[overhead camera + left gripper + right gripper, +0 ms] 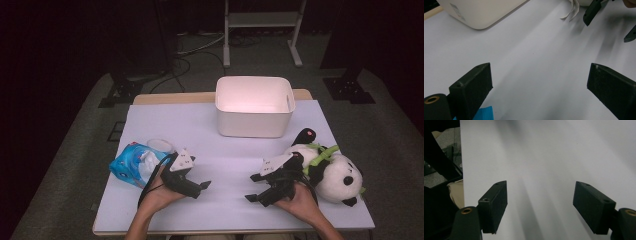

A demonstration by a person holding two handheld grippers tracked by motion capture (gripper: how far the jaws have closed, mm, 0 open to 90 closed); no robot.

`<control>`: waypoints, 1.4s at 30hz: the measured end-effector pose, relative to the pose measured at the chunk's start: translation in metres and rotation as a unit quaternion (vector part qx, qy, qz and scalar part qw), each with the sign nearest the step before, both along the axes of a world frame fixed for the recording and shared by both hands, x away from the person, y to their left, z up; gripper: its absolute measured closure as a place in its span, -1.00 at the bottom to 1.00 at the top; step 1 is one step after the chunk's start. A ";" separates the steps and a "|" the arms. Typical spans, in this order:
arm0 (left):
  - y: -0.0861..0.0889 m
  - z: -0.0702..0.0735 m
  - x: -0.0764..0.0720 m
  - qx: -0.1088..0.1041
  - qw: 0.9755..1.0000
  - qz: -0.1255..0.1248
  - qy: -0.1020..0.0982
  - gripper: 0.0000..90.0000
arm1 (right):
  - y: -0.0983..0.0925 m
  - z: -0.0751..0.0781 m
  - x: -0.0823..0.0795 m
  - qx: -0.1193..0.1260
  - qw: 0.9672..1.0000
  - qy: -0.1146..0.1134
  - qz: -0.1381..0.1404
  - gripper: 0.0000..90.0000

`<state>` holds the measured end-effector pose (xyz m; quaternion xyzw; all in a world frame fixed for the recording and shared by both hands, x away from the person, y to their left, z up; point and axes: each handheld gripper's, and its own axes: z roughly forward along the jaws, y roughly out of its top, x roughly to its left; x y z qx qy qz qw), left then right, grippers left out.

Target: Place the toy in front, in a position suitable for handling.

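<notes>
My left gripper (202,186) rests low over the white table sheet (225,165), pointing right. Its jaws stand wide open with nothing between them (540,75). Just behind it lies a blue tissue pack (131,163), a corner of which shows in the left gripper view (482,112). My right gripper (253,187) points left, toward the left one, and is open and empty too (541,188). Close behind the right hand lies a panda plush (332,172) with green straps.
A white bin (254,105) stands at the back middle of the table, and its rounded corner shows in the left gripper view (479,15). In the right gripper view the sheet's edge (461,170) drops off to dark floor.
</notes>
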<state>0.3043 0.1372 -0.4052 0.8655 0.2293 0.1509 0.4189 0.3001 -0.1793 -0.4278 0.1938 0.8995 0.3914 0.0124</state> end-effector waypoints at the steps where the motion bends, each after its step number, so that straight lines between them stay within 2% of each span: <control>1: 0.000 0.000 0.000 0.000 1.000 0.000 0.000 -0.89 | 0.000 0.000 0.000 0.000 1.000 0.000 0.000 -0.41; 10: 0.001 0.001 0.000 -0.006 1.000 0.002 0.000 -0.89 | 0.004 0.007 -0.004 -0.007 1.000 0.001 0.010 -0.41; 12: 0.000 0.001 -0.001 0.000 1.000 -0.001 -0.003 -0.89 | 0.003 0.016 -0.005 0.003 1.000 0.000 0.009 -0.41; 19: -0.003 0.003 -0.004 -0.002 1.000 -0.006 -0.003 -0.89 | -0.001 0.036 -0.007 -0.001 1.000 -0.006 0.011 -0.41; 21: -0.003 0.003 -0.004 0.000 1.000 -0.007 -0.005 -0.89 | -0.005 0.047 -0.007 -0.003 1.000 -0.009 0.015 -0.41; 27: -0.001 0.004 -0.003 -0.005 1.000 -0.003 -0.005 -0.89 | -0.012 0.064 -0.006 -0.010 1.000 -0.009 0.021 -0.41; 38: 0.000 0.005 -0.004 -0.005 1.000 -0.006 -0.005 -0.89 | -0.036 0.097 0.000 -0.028 0.999 -0.015 0.013 -0.42; 42: 0.000 0.005 -0.004 -0.009 1.000 -0.005 -0.005 -0.89 | -0.048 0.106 0.000 -0.024 1.000 -0.019 0.007 -0.42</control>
